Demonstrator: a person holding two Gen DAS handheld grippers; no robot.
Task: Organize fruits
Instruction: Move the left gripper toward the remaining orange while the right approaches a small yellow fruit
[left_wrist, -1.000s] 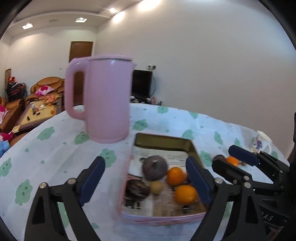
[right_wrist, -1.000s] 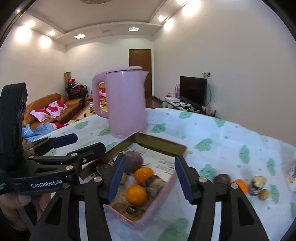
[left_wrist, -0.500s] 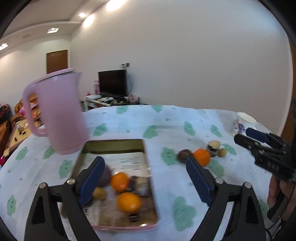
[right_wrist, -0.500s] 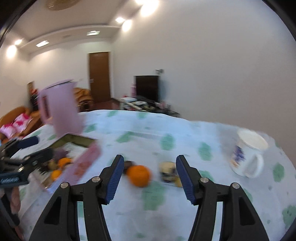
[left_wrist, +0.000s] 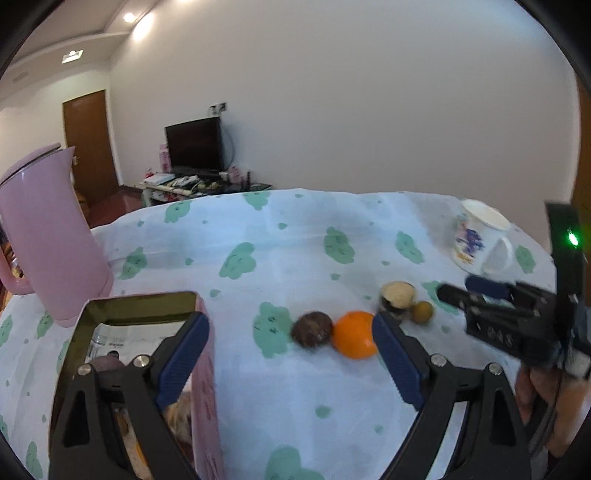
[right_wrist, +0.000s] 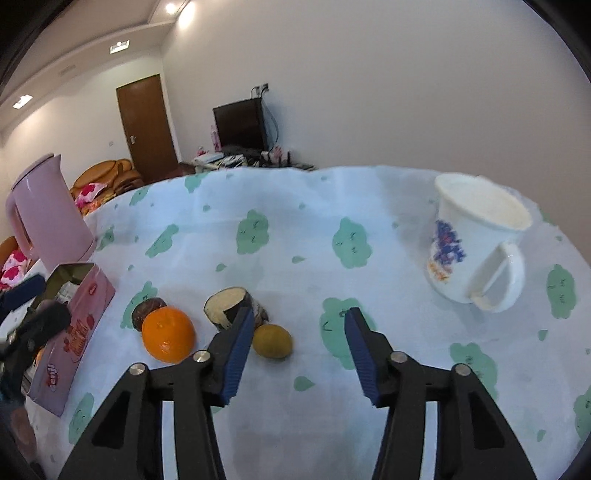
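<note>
On your tablecloth lie four loose fruits in a cluster: one orange (right_wrist: 168, 334), round and glossy; one dark brown wrinkled fruit (right_wrist: 147, 308) touching it behind; one cut piece, dark rind and pale face (right_wrist: 226, 302); one small yellow-green fruit (right_wrist: 272, 340) just beside. Your open pink tin (right_wrist: 86, 295) to their left holds more fruit, mostly hidden.

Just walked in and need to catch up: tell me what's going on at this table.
A person holding a tool in each hand is sorting fruit into a pink tin box. Four pieces lie loose on the tablecloth: an orange, a dark round fruit, a cut piece and a small yellowish fruit. The right tool hovers by them, closing on nothing. The left tool is open and empty.
</note>
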